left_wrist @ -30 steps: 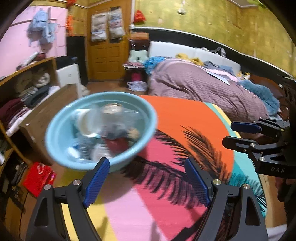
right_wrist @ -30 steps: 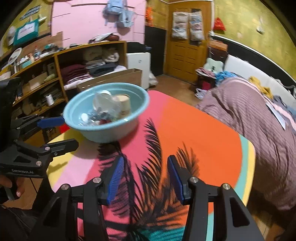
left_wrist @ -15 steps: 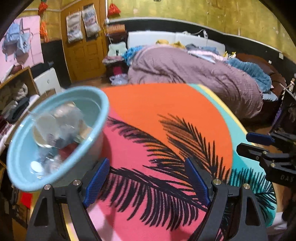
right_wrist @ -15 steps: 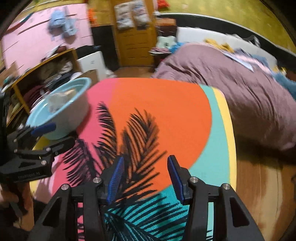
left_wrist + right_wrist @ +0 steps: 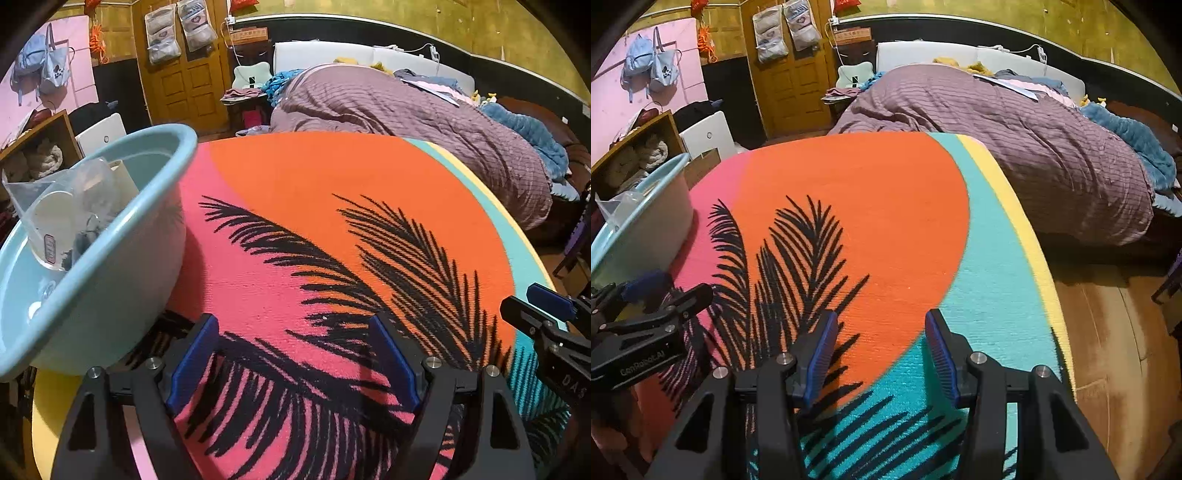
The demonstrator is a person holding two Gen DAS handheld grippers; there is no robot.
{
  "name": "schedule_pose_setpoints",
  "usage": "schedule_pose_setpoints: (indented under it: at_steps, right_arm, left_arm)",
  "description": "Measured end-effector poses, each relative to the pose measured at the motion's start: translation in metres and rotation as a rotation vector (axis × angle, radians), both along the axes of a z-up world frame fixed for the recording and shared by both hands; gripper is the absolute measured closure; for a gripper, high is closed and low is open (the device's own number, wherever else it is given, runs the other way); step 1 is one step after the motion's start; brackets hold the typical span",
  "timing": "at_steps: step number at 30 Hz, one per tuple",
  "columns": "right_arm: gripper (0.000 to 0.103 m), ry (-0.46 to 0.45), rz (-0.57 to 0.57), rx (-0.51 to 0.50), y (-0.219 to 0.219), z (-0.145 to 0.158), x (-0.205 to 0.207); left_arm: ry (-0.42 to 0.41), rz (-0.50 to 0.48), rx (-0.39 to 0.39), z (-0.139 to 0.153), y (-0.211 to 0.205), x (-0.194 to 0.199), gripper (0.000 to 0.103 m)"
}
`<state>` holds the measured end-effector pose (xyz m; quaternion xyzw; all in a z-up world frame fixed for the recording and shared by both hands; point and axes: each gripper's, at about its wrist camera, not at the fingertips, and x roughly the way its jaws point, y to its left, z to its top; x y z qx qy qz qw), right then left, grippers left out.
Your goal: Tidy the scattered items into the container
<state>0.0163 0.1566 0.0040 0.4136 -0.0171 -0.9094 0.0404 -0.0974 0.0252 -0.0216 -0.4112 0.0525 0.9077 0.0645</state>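
A light blue plastic basin point(image 5: 110, 280) stands at the left end of the table, also at the left edge in the right wrist view point(image 5: 646, 229). Inside it lie a clear plastic bag point(image 5: 62, 199) and several small items, partly hidden by the wall. My left gripper point(image 5: 295, 354) hovers open just right of the basin, nothing between its blue pads. My right gripper point(image 5: 881, 350) is open over the teal and orange part of the cloth, empty. Each gripper shows in the other's view: the right one point(image 5: 546, 314), the left one point(image 5: 653, 299).
The table wears a bright cloth point(image 5: 332, 221) with black palm leaves on pink, orange and teal. A bed with a purple quilt point(image 5: 1015, 147) lies beyond its far edge. Shelves with clothes point(image 5: 631, 162) stand at the left, a wooden door point(image 5: 790, 74) behind. Brown floor point(image 5: 1108, 332) shows right of the table.
Both grippers swung right and pulled back from the basin, which slid to the left edge of both views. Both stayed open and empty.
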Motion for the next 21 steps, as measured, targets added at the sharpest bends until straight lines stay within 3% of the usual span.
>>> schedule_pose_setpoints:
  at_steps: [9,14,21]
  right_arm:
    - [0.047,-0.022,-0.009,0.026,-0.004,-0.014,-0.007]
    - [0.038,-0.026,0.010,0.061,-0.013,-0.017,-0.008]
    - [0.034,-0.028,0.018,0.059,-0.013,-0.018,-0.009]
  left_arm:
    - [-0.029,0.023,-0.011,-0.017,0.001,-0.003,0.016]
    - [-0.048,0.073,-0.010,-0.021,-0.006,-0.007,0.000]
    - [-0.073,0.081,0.040,-0.022,-0.014,-0.011,0.000]
